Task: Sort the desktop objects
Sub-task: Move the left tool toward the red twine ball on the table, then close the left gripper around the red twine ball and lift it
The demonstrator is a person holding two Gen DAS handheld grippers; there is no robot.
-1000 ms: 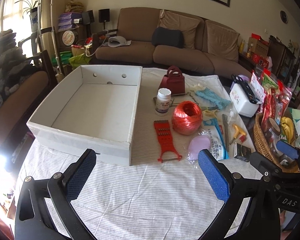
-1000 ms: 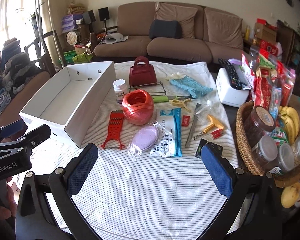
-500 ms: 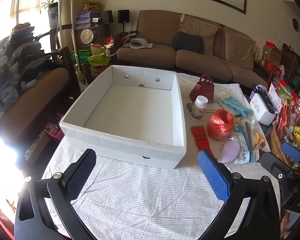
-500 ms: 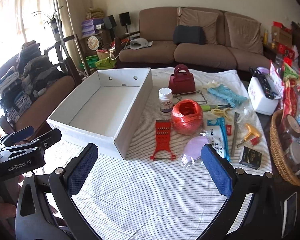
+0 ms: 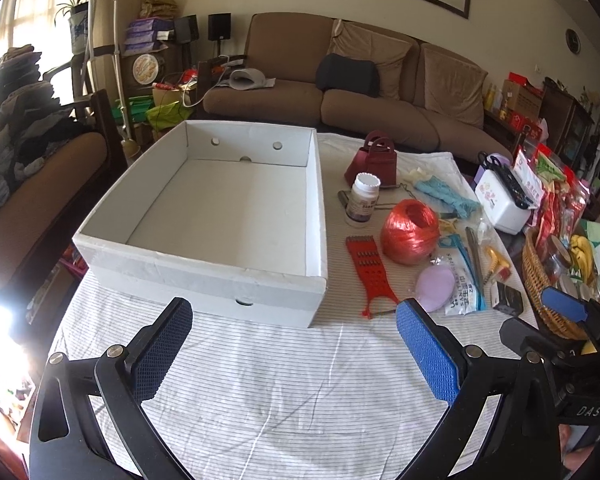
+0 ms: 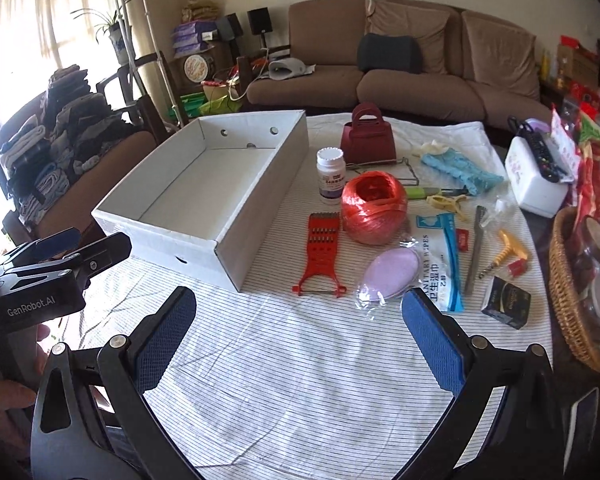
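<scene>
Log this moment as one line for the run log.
stage: start | left claw: open | right claw: open | white box: empty | red twine ball: on cloth

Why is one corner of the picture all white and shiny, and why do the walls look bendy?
Left wrist view: sunlight from the window side burns the lower left edge to white glare beside the white box. Both views: the fisheye lens bends straight lines near the edges and darkens the corners; the ball of red twine stays sharp.

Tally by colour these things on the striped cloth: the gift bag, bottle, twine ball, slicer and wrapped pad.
Red: 3 (gift bag, twine ball, slicer)
White: 1 (bottle)
Lilac: 1 (wrapped pad)
Total: 5
</scene>
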